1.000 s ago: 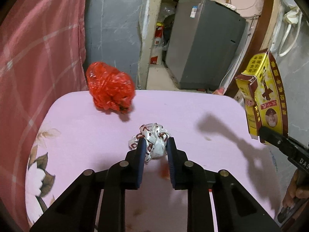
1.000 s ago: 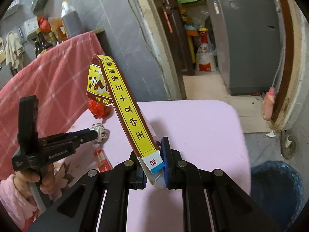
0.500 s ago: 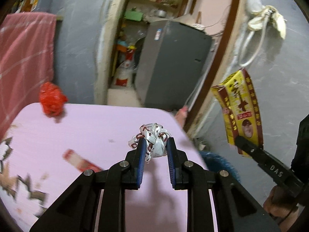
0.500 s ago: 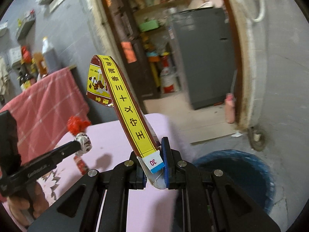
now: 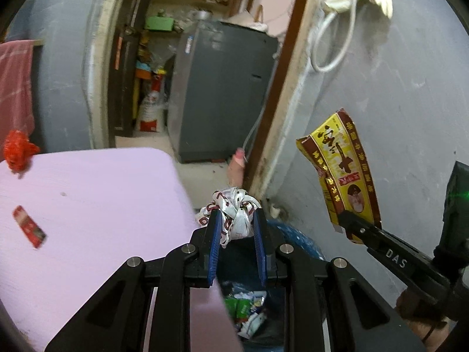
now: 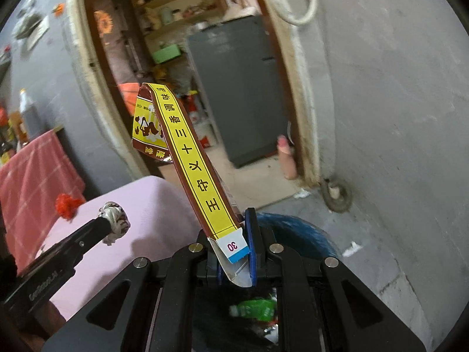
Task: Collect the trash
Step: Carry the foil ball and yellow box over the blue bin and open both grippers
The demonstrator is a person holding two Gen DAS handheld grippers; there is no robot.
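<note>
My left gripper (image 5: pixel 234 223) is shut on a crumpled white ribbon wad (image 5: pixel 233 215) and holds it just past the pink table's right edge, above the blue-lined trash bin (image 5: pixel 296 239). The wad also shows in the right wrist view (image 6: pixel 114 220). My right gripper (image 6: pixel 234 243) is shut on a flattened yellow and brown carton (image 6: pixel 187 155) that stands up from the jaws, over the bin (image 6: pixel 296 234). The carton also shows in the left wrist view (image 5: pixel 343 173). A red plastic bag (image 5: pixel 17 149) and a small red wrapper (image 5: pixel 29 226) lie on the table.
The pink table (image 5: pixel 96 205) fills the left. The bin holds green bottles and wrappers (image 6: pixel 255 308). A grey wall (image 5: pixel 410 102) is to the right, a doorway with a grey cabinet (image 5: pixel 222 94) behind. A red checked cloth (image 6: pixel 32 173) hangs at left.
Both grippers have swung right, off the table, and now hang over the trash bin. Each keeps its hold on its item. The red bag has slid to the far left of view.
</note>
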